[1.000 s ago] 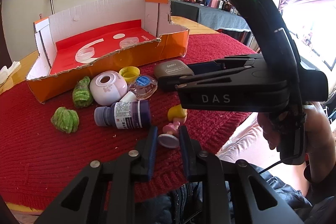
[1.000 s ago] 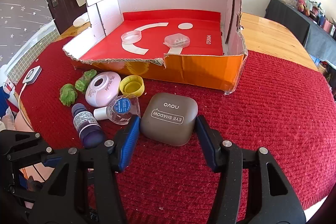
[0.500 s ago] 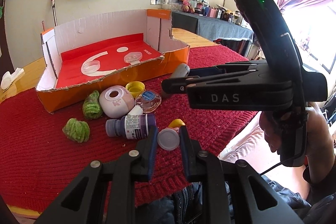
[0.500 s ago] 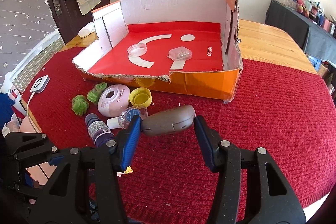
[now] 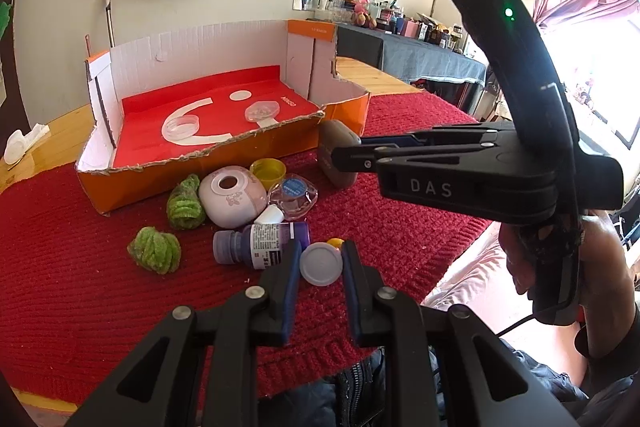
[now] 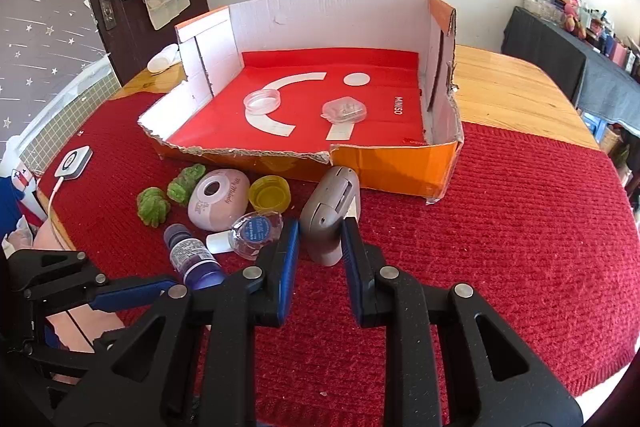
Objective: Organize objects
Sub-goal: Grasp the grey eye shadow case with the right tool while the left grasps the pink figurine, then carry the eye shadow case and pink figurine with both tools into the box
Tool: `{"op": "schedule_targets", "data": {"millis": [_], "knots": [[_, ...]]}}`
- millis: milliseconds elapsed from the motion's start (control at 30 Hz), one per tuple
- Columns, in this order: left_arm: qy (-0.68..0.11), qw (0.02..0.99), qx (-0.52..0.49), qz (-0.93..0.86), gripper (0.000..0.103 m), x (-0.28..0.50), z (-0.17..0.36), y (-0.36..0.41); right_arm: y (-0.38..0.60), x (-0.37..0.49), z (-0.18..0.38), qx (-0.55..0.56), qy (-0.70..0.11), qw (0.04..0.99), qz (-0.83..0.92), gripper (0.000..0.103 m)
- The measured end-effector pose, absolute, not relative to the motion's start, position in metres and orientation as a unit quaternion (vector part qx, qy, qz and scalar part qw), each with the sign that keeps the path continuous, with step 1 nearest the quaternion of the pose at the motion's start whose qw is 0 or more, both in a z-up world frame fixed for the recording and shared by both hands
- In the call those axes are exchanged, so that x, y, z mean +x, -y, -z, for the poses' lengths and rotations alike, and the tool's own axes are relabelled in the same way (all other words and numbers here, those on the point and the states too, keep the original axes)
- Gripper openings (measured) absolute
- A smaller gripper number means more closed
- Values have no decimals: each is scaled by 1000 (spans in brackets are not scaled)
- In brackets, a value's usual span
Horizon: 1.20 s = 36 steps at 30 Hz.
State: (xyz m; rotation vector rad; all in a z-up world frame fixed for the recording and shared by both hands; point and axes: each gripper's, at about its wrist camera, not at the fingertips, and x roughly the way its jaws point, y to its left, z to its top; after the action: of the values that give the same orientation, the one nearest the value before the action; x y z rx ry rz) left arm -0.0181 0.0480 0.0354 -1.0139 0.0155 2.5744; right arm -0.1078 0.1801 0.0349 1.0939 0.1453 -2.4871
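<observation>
My left gripper is shut on a small toy figure with a white round base and a yellow top, held above the red cloth. My right gripper is shut on the grey eye-shadow case, turned on its edge and lifted; it also shows in the left wrist view. The open orange cardboard box with a red floor stands behind, holding two clear plastic lids. On the cloth lie a purple bottle, a pink round case, a yellow cap, a clear blue-label container and two green fuzzy balls.
A red knitted cloth covers the wooden table. A white charger with a cable lies at the cloth's left edge. A white object lies on the wood at far left. The table's near edge is close below the grippers.
Both grippers have risen and pulled back. The eye-shadow case went from flat on the cloth to lifted and turned on edge. The toy figure has come up off the cloth.
</observation>
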Motion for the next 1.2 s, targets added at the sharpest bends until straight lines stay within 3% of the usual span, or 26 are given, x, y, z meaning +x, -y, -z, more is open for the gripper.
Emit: {"op": "schedule_targets", "data": {"millis": [700, 1200], "knots": [[13, 190, -348, -918, 21, -27, -46, -41, -200, -116, -37, 392, 10, 219, 894, 19], [40, 167, -329, -929, 21, -45, -64, -19, -183, -104, -58, 367, -4, 248, 896, 19]]}}
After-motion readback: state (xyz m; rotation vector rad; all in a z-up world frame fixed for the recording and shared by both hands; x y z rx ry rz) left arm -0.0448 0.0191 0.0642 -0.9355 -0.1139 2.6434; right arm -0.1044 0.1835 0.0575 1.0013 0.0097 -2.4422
